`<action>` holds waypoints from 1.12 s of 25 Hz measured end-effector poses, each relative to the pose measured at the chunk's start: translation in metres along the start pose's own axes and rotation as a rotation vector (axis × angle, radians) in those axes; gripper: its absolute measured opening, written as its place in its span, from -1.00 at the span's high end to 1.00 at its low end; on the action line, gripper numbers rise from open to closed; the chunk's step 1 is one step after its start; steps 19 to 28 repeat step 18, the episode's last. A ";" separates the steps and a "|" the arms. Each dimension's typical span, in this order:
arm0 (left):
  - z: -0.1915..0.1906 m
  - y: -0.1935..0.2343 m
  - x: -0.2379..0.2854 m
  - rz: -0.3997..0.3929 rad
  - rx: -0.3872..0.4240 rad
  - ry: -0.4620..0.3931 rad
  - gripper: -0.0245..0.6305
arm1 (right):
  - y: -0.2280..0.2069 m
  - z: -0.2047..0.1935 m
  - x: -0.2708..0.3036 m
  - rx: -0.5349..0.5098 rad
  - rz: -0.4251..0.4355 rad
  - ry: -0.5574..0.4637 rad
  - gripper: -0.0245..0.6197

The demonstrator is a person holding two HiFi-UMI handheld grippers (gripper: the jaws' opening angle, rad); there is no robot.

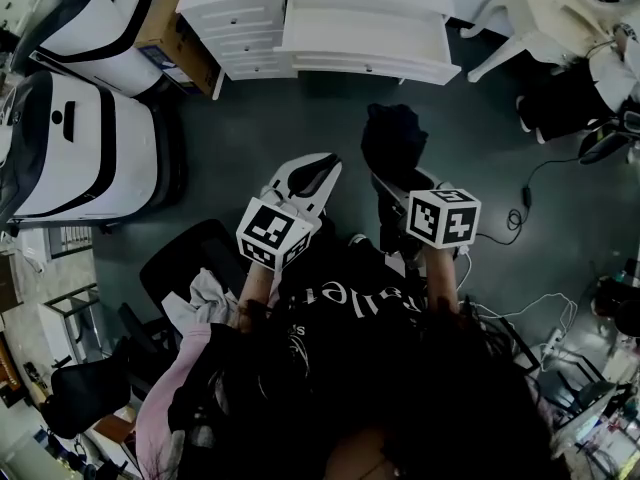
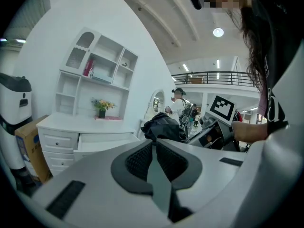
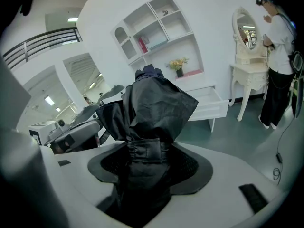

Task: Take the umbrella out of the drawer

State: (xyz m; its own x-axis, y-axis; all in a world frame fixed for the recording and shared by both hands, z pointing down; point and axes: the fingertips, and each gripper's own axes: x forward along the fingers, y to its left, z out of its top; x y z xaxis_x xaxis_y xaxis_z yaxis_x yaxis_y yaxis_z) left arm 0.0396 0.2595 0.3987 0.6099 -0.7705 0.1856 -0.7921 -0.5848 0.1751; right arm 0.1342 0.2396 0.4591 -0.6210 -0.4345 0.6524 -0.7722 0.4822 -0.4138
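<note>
A folded black umbrella (image 3: 154, 122) stands up out of my right gripper (image 3: 149, 167), whose jaws are shut on its strapped lower part. In the head view the umbrella (image 1: 393, 140) shows as a dark bundle over the floor, ahead of the right gripper (image 1: 400, 190) and well clear of the white drawer (image 1: 365, 40), which stands pulled open. My left gripper (image 1: 318, 176) hangs beside it to the left, jaws shut on nothing. In the left gripper view its pads (image 2: 142, 161) meet, and the umbrella (image 2: 164, 126) shows beyond them.
The white dresser (image 1: 240, 30) with the open drawer stands at the far side of the dark floor. A cardboard box (image 1: 178, 36) and two large white machines (image 1: 85, 143) stand at the left. A white chair (image 1: 520, 23) and cables (image 1: 525, 208) are at the right. A person (image 3: 280, 56) stands by a vanity table.
</note>
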 end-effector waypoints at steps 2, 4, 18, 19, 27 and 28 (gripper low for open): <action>0.001 -0.003 0.001 0.003 0.008 0.002 0.85 | -0.004 -0.001 -0.003 0.011 0.005 -0.008 0.07; 0.002 -0.006 0.002 0.005 0.015 0.004 0.85 | -0.006 -0.003 -0.006 0.019 0.007 -0.013 0.07; 0.007 -0.011 0.010 -0.007 0.040 0.005 0.85 | -0.015 -0.002 -0.011 0.035 0.000 -0.039 0.07; 0.007 -0.011 0.010 -0.007 0.040 0.005 0.85 | -0.015 -0.002 -0.011 0.035 0.000 -0.039 0.07; 0.007 -0.011 0.010 -0.007 0.040 0.005 0.85 | -0.015 -0.002 -0.011 0.035 0.000 -0.039 0.07; 0.007 -0.011 0.010 -0.007 0.040 0.005 0.85 | -0.015 -0.002 -0.011 0.035 0.000 -0.039 0.07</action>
